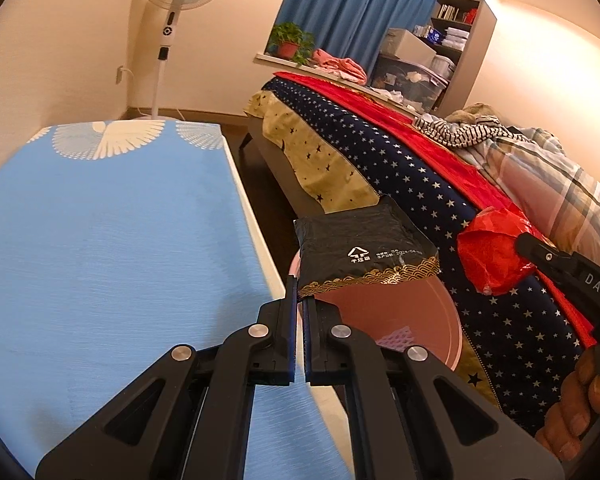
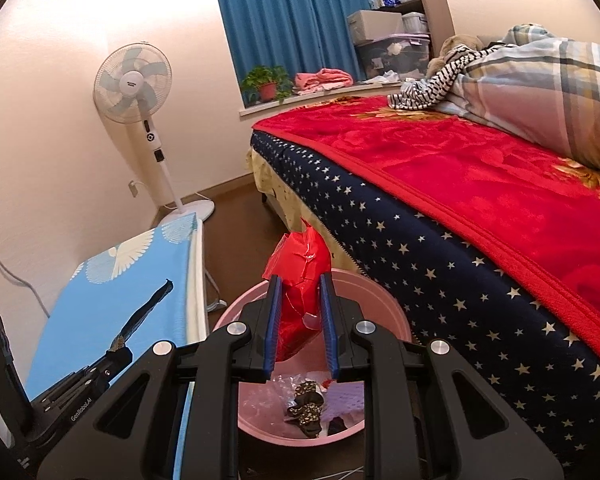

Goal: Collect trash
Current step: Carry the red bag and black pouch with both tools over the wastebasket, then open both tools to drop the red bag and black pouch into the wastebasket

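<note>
Pink bin (image 2: 384,300) sits on the floor between bench (image 1: 100,220) and bed (image 2: 460,208). Right hand-held gripper (image 2: 300,324) grasps red bag (image 2: 300,276) directly over the bin. Left hand-held gripper (image 1: 299,312) pinches black wrapper (image 1: 364,248) above the bin's left rim; both drops go straight down.

A home bedroom: a bed (image 2: 480,208) under a red blanket (image 2: 460,168) and plaid duvet (image 2: 548,92), blue curtains (image 2: 288,20) over a windowsill with a potted plant (image 2: 266,82), a standing fan (image 2: 134,84), and cluttered storage shelves (image 1: 448,36).
</note>
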A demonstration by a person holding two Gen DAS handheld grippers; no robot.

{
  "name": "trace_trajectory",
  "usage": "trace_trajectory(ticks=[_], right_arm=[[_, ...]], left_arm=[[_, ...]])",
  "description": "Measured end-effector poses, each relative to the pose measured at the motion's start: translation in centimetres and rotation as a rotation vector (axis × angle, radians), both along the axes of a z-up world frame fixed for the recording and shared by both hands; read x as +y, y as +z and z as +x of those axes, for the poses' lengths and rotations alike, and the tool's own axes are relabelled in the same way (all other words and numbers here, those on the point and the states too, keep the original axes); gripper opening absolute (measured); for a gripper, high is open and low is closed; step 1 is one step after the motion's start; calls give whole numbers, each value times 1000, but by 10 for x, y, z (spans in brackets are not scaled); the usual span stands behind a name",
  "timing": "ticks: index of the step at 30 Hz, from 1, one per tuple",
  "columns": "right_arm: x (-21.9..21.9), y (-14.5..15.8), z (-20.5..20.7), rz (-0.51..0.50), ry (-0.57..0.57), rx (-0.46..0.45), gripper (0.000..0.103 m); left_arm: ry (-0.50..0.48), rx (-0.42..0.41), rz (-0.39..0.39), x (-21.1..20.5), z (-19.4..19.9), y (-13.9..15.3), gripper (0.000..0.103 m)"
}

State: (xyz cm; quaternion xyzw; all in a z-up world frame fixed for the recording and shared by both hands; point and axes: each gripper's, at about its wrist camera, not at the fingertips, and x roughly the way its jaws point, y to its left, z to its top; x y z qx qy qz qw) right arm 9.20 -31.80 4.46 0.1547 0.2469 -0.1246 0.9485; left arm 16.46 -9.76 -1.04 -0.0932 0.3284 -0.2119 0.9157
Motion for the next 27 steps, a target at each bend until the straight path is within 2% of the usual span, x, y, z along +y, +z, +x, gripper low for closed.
trace_trajectory(ticks=[12, 27], right_arm=[[-6, -11, 14, -32, -29, 41, 20], [-14, -30, 27, -11, -56, 84, 20]], left_arm=[[-44, 31, -2, -34, 13, -18, 2], [-64, 75, 4, -58, 26, -39, 2]])
